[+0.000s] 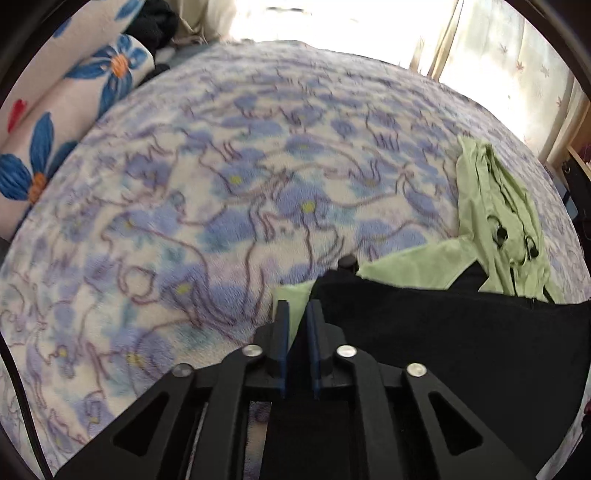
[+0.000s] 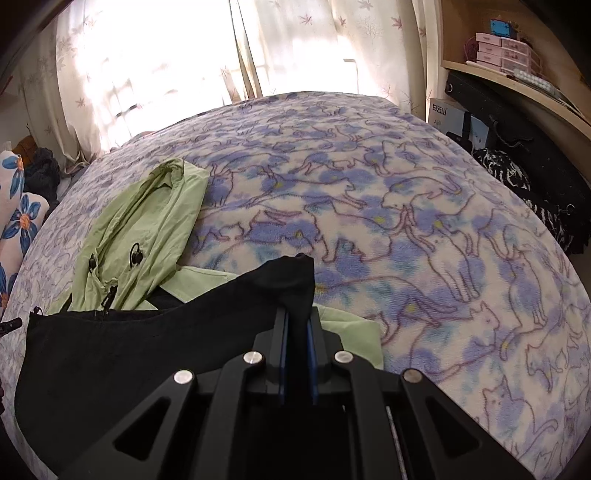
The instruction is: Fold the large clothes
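Note:
A black garment (image 2: pixel 147 350) hangs stretched between both grippers over a bed with a blue cat-print fleece blanket (image 2: pixel 443 221). In the right wrist view, my right gripper (image 2: pixel 297 314) is shut on a bunched corner of it, and the cloth pokes up past the fingertips. In the left wrist view, my left gripper (image 1: pixel 298 308) has its jaws almost together, with the black garment (image 1: pixel 443 332) draped from its right finger and dark cloth in the narrow gap. A light green hooded jacket (image 2: pixel 147 221) with black toggles lies partly under the black garment; the jacket (image 1: pixel 495 206) also shows at the right.
A white pillow with blue flowers (image 1: pixel 55 129) lies along the bed's left side, with dark clothes (image 1: pixel 159 22) behind it. Bright curtains (image 2: pixel 147 55) hang behind the bed. A wooden shelf with pink drawers (image 2: pixel 506 51), a box (image 2: pixel 443 114) and a black-and-white bundle (image 2: pixel 517 177) stand to the right.

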Available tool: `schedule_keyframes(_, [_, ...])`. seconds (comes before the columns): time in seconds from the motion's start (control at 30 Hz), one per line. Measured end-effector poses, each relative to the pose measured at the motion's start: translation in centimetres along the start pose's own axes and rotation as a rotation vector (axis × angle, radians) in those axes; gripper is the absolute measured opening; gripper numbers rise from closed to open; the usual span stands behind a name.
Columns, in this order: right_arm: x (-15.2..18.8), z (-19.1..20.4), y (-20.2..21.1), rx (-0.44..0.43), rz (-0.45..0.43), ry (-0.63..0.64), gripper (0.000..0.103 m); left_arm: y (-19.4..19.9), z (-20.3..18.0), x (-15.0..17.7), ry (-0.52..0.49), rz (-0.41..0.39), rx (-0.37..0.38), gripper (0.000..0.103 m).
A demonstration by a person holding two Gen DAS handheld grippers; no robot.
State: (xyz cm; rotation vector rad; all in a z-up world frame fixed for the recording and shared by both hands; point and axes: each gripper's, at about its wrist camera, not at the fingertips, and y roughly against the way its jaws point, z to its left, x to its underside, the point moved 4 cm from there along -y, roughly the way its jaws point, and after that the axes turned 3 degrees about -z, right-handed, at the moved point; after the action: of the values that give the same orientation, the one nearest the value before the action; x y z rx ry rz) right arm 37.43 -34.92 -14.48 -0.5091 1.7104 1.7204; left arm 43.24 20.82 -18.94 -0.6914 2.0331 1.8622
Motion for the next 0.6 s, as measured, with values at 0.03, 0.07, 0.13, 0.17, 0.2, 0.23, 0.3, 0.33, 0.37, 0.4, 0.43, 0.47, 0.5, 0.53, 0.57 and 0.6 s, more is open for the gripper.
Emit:
schedule_keyframes(0.03, [0.2, -0.1, -0.2, -0.002, 0.006, -0.005, 0.008, -0.5, 0.0, 0.3, -0.001, 0.013, 0.011, 0.020])
schedule_keyframes(0.07, [0.3, -0.3, -0.4, -0.005, 0.012, -0.011, 0.008, -1.0, 0.0, 0.5, -0.005, 0.027, 0.026, 0.027])
schedule_keyframes(0.13, [0.6, -0.5, -0.7, -0.012, 0.023, -0.021, 0.008, -1.7, -0.3, 1.0, -0.016, 0.032, 0.036, 0.040])
schedule_keyframes(0.17, [0.8, -0.6, -0.8, -0.013, 0.027, -0.021, 0.008, -2.0, -0.4, 1.1, -0.026, 0.032, 0.034, 0.052])
schedule_keyframes(0.2, [0.8, -0.6, -0.9, -0.013, 0.031, -0.017, 0.008, -2.3, -0.5, 1.1, -0.040, 0.024, 0.015, 0.056])
schedule_keyframes(0.23, [0.9, -0.6, -1.0, -0.011, 0.034, -0.013, 0.008, -2.5, -0.7, 1.1, -0.053, 0.012, 0.005, 0.059])
schedule_keyframes(0.3, [1.1, -0.5, -1.1, -0.009, 0.038, -0.007, 0.008, -2.9, -1.2, 0.9, -0.076, 0.006, 0.015, 0.059])
schedule_keyframes(0.33, [1.1, -0.6, -1.1, -0.009, 0.040, -0.008, 0.008, -3.2, -1.5, 0.8, -0.086, 0.006, 0.021, 0.059])
schedule_keyframes(0.37, [1.1, -0.6, -1.2, -0.010, 0.041, -0.011, 0.008, -3.4, -1.8, 0.6, -0.099, 0.003, 0.020, 0.058])
schedule_keyframes(0.4, [1.2, -0.6, -1.3, -0.010, 0.044, -0.013, 0.008, -3.6, -2.0, 0.4, -0.109, 0.003, 0.022, 0.058])
schedule_keyframes(0.43, [1.2, -0.6, -1.4, -0.010, 0.048, -0.015, 0.008, -3.7, -2.4, 0.3, -0.122, 0.004, 0.026, 0.045])
schedule_keyframes(0.47, [1.3, -0.7, -1.5, -0.011, 0.052, -0.018, 0.008, -3.9, -2.7, 0.3, -0.134, 0.009, 0.033, 0.031])
schedule_keyframes(0.5, [1.3, -0.7, -1.5, -0.012, 0.055, -0.021, 0.008, -4.0, -3.0, 0.0, -0.139, 0.005, 0.033, 0.028])
schedule_keyframes(0.53, [1.4, -0.7, -1.6, -0.014, 0.057, -0.023, 0.008, -3.7, -3.2, 0.0, -0.147, -0.009, 0.023, 0.022])
schedule_keyframes(0.57, [1.5, -0.6, -1.6, -0.016, 0.058, -0.024, 0.008, -3.4, -3.4, 0.0, -0.159, -0.023, 0.012, 0.017])
schedule_keyframes(0.6, [1.6, -0.6, -1.6, -0.017, 0.056, -0.025, 0.008, -3.0, -3.6, 0.0, -0.168, -0.037, 0.000, 0.017])
